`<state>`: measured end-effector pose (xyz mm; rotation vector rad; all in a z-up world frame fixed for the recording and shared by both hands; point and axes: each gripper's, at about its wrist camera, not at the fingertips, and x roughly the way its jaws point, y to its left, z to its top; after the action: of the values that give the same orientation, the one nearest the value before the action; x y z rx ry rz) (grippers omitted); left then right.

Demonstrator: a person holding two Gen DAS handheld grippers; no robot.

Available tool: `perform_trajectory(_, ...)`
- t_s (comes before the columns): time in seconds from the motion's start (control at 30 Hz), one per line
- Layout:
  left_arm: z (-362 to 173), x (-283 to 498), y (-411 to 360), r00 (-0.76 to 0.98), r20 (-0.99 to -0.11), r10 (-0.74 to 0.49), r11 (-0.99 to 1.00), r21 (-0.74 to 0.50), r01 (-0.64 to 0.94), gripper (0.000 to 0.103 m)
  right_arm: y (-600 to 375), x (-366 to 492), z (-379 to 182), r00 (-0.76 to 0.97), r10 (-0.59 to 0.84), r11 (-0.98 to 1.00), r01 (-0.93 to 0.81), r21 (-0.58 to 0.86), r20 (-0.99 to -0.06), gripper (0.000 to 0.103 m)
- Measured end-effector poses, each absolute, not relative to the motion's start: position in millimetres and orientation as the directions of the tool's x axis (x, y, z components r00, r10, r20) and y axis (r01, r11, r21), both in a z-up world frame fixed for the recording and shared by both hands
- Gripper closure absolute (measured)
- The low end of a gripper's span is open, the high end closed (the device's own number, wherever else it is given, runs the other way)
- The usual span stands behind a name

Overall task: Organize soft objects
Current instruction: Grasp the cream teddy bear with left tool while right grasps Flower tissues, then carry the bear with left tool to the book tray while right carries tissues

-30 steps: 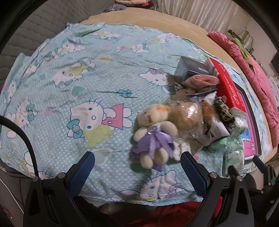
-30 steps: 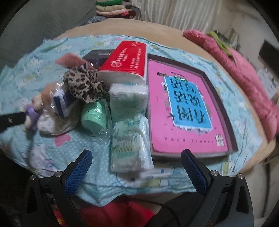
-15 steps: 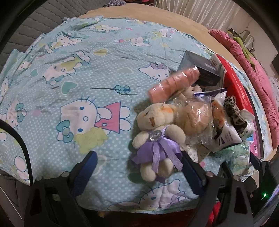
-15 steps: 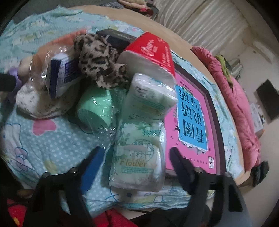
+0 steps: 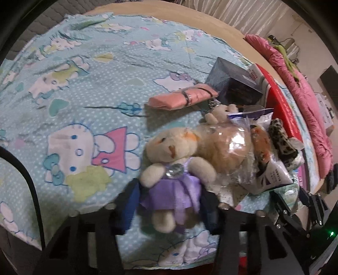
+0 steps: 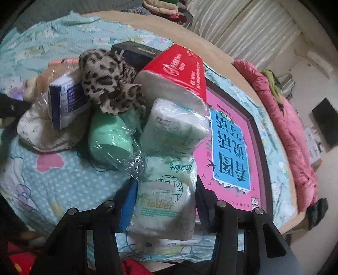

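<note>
Left tongs point(image 5: 170, 203) pinch teddy bear point(image 5: 173, 169); right tongs point(image 6: 163, 203) pinch tissue pack point(image 6: 164, 203).

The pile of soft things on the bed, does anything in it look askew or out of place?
Yes. The red tissue box sits tilted, propped on a tissue pack rather than flat. A leopard-print cloth lies crumpled on top of the heap. The hard pink book beside it seems odd among soft items.

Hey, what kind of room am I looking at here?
Probably a bedroom. The things lie on a cartoon-cat bedsheet, a pink quilt is bunched along the far edge, and folded clothes are stacked in the background.
</note>
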<state>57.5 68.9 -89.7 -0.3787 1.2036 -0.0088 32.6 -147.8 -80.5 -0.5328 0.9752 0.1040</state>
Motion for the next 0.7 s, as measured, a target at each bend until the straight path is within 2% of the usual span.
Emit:
perform_trajectory(0.17, -90, 54, 78, 0.386, -0.879, -0.278, 0.905, -0.375, -0.200, 0.062, -154, 26, -61, 0.579, -0.060, 0.903, -0.315, -0.291, -0.813, 0.056)
perform_trajectory(0.3, -89, 50, 88, 0.403, -0.856, -0.324, 0.879, -0.430, -0.207, 0.063, -167, 26, -47, 0.569, 0.003, 0.937, -0.289, -0.196, -0.823, 0.056)
perform_trajectory(0.7, -54, 30, 89, 0.481, -0.835, -0.268, 0.898, -0.397, -0.189, 0.063, -212, 27, -33, 0.561, 0.099, 0.985, -0.175, -0.001, -0.822, 0.056)
